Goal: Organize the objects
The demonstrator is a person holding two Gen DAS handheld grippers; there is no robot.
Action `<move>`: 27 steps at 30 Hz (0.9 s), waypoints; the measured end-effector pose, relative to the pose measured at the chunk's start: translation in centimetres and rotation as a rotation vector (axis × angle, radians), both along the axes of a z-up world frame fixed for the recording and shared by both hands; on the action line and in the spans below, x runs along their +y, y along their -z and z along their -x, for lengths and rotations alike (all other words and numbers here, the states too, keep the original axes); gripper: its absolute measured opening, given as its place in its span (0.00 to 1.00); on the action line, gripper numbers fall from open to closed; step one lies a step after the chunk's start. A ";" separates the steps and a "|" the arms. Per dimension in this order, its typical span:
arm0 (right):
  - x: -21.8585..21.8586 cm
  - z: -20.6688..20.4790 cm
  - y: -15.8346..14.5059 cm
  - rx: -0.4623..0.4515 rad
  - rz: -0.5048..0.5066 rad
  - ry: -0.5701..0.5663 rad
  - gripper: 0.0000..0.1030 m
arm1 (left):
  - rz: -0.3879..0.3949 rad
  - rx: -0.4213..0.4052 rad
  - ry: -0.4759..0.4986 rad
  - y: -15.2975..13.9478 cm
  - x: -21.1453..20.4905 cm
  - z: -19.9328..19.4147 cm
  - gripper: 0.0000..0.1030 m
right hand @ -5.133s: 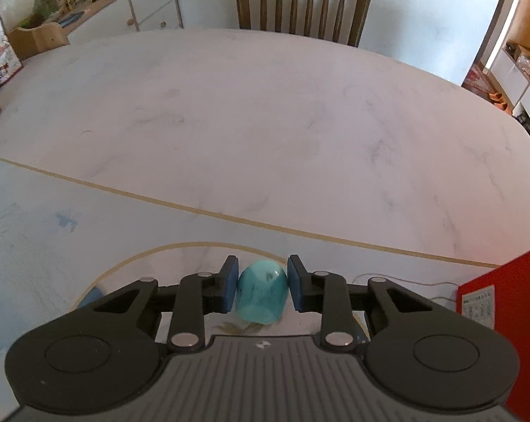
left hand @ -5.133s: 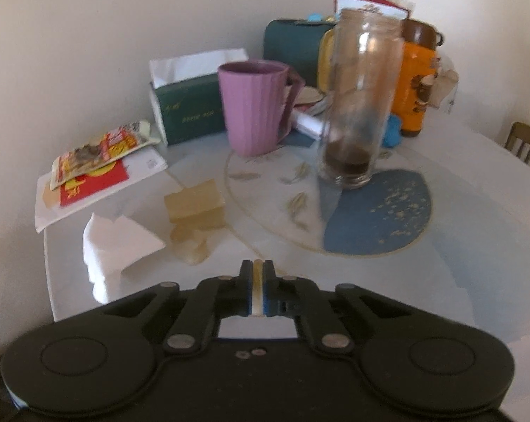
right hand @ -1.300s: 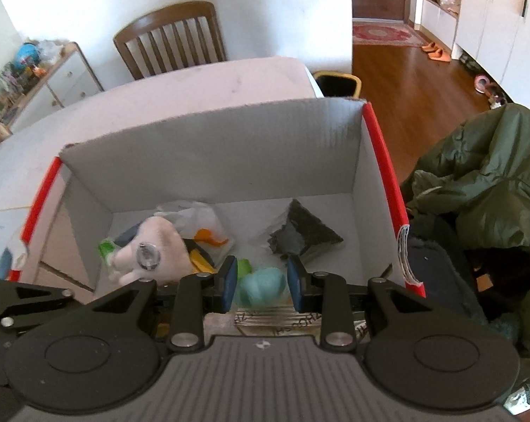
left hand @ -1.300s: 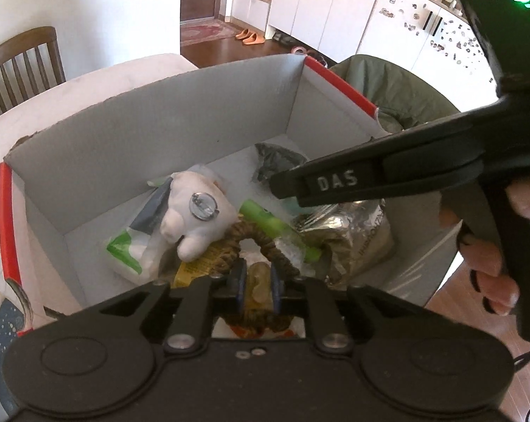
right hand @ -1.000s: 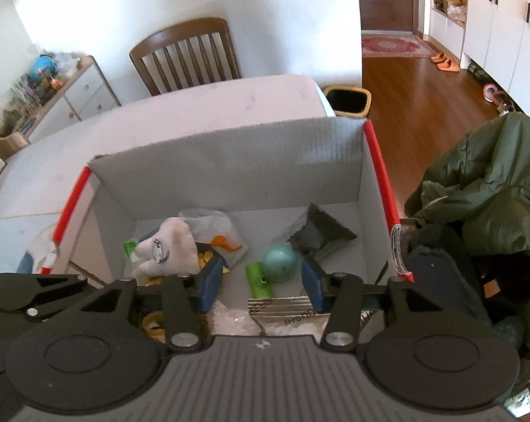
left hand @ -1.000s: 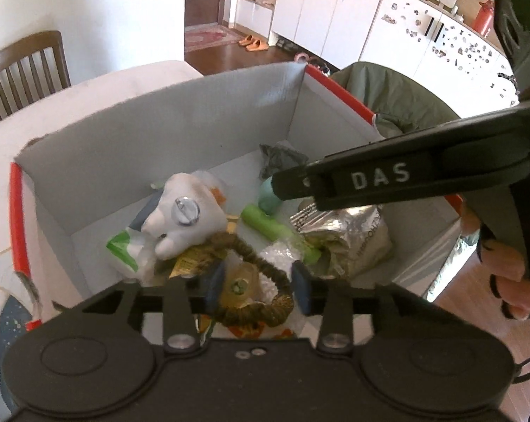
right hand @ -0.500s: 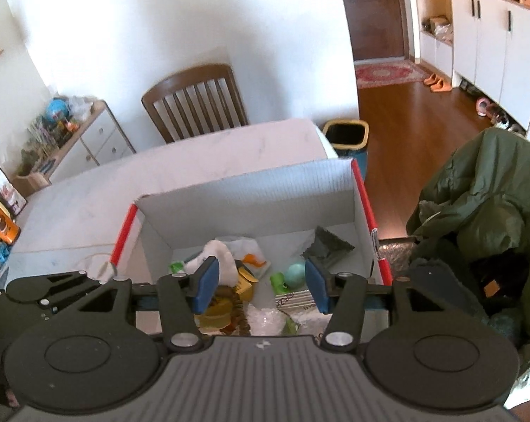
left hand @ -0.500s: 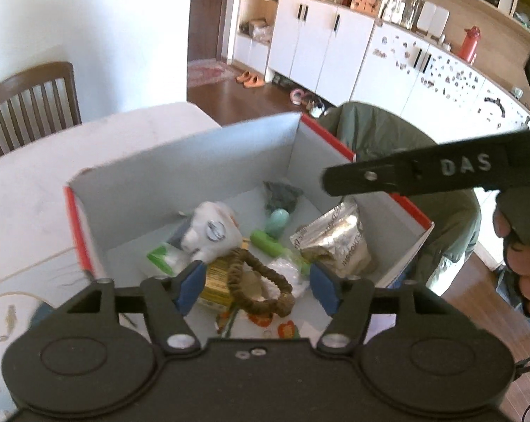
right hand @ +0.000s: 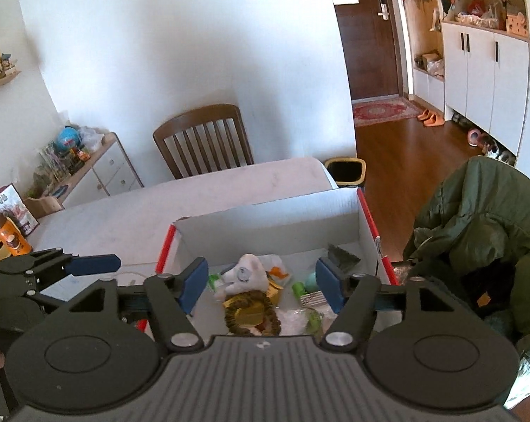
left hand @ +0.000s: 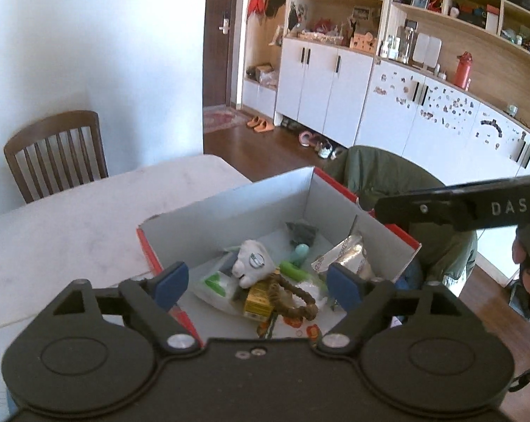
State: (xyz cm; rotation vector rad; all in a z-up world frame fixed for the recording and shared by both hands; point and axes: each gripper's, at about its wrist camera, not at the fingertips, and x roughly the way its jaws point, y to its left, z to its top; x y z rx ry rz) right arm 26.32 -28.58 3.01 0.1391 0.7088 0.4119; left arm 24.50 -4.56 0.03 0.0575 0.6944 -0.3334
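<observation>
We hold both grippers above the open cardboard box (left hand: 230, 211), which sits on the white table (left hand: 71, 218) near its edge. The left gripper (left hand: 258, 281) has its jaws spread wide with nothing between them. The right gripper (right hand: 261, 283) is likewise spread wide and empty.

Contents of the box, seen from both wrist views:
- a small teal egg-shaped object (left hand: 302, 250) lies on the box floor near the far right corner, beside a green tube (left hand: 293, 269) and just in front of a dark crumpled wrapper (left hand: 302, 232);
- a white plush toy (left hand: 252, 263) with a round metal disc on it rests toward the left-centre;
- a brown beaded ring (left hand: 293, 299) lies on top of a yellow packet (left hand: 258, 302), nearest the grippers;
- a silver foil pouch (left hand: 346, 256) leans against the right wall;
- a white-and-green bag (left hand: 215, 283) lies at the left side.

In the right wrist view the teal object (right hand: 311, 281) appears just inside the right finger, down on the box floor and apart from it. In that same view the left gripper's blue pad shows at the left edge, over the table. A green jacket (right hand: 476, 232) hangs to the right of the box, and a wooden chair (right hand: 203, 140) stands at the far side of the table.
</observation>
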 end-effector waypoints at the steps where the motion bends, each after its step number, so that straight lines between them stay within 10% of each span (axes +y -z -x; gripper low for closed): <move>1: 0.1 0.3 -0.1 -0.004 -0.001 -0.001 0.70 | 0.002 -0.005 -0.001 -0.2 0.1 0.2 0.84; 27: 0.0 8.2 -1.9 -0.124 0.006 0.053 0.95 | 0.055 -0.118 0.003 -2.5 1.2 5.6 0.99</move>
